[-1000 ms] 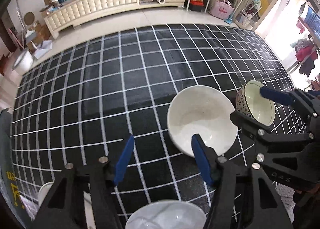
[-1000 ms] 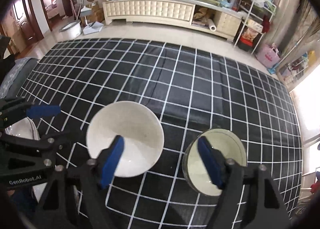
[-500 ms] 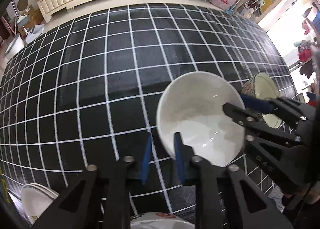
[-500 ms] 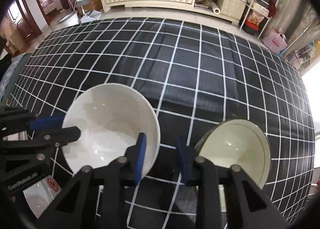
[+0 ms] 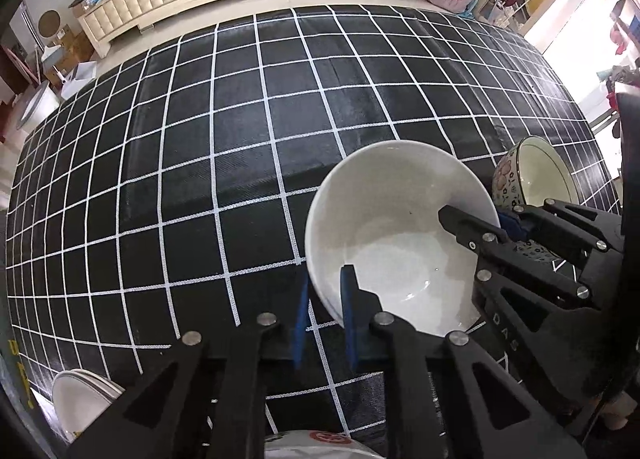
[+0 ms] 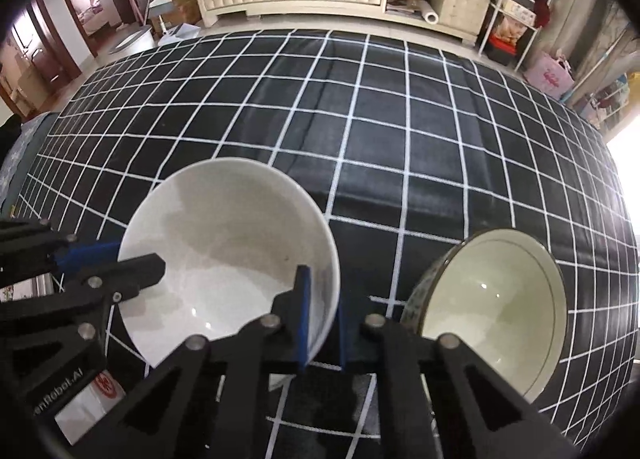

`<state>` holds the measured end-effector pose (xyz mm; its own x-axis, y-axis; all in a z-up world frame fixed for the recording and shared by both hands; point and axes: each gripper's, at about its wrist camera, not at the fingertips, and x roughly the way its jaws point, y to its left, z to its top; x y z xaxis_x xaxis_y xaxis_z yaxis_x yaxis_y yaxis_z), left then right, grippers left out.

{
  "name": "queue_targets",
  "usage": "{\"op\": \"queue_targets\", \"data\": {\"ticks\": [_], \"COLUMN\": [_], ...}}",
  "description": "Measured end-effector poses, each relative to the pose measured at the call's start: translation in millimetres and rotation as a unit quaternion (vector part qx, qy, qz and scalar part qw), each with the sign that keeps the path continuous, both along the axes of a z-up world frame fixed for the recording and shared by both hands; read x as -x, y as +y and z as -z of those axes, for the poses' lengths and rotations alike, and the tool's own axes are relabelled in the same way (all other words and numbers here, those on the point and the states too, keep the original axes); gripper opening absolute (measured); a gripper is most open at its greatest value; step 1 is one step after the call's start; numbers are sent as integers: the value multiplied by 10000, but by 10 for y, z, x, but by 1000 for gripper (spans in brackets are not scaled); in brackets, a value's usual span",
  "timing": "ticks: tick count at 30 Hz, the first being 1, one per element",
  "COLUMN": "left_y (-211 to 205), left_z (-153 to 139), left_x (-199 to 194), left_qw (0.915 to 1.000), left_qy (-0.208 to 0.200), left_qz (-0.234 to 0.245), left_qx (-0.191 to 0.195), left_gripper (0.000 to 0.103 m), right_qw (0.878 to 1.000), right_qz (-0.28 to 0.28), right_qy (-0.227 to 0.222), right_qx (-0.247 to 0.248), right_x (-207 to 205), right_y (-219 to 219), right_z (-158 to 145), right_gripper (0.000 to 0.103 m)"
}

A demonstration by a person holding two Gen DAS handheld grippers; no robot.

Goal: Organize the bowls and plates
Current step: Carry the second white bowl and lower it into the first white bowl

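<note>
A second ago both grippers hung spread above the checked tablecloth [image 5: 240, 147], jaws wide. Since then both have come down onto the white bowl [image 5: 396, 227]. The left gripper [image 5: 324, 299] has closed its blue pads on the bowl's near-left rim, one pad inside, one outside. The right gripper [image 6: 322, 313] has been closing too and now pinches the opposite rim, beside the flower-patterned bowl [image 6: 496, 311]. The white bowl now fills more of each wrist view.

plain white bowl [image 5: 396, 235] upright on checked cloth, floral-sided bowl [image 6: 496, 299] tilted just beside it
</note>
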<state>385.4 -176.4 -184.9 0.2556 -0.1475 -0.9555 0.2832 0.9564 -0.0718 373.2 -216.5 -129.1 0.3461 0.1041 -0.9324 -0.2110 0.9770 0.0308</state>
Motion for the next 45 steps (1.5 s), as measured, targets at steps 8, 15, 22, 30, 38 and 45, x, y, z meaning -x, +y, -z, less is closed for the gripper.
{"op": "queue_targets", "data": {"ticks": [8,15,22,30,38,45], "left_y": [19,118,378,746,948,1085], "left_z": [-57,-398,-669,-831,-646,-455], "left_x": [165,386,645,999,1332,1532], "left_qw": [10000,9996,9989,9978,9985,9986], "left_qy": [11,-262,-423,-532,-319,-87], "left_qz": [-51,-92,-196,-354,-437,-515], "left_qx": [-20,47,107,157,102,114], "left_gripper": [10,9,9,9,9,9], "right_qw": [9993,9988,9988,9983,9991,9991], "right_qz": [271,272,114,-12,-104,-68], "right_qy": [7,-173,-360,-476,-304,29], "right_qx": [-264,-373,-327,-331,-279,-407], "right_x": [97,251,443,677,973,1196], "right_y": [-44,49,322,527,685,780], "right_z": [-122,-403,-711,-856,-754,-574], "right_gripper": [11,10,10,10,10,10]}}
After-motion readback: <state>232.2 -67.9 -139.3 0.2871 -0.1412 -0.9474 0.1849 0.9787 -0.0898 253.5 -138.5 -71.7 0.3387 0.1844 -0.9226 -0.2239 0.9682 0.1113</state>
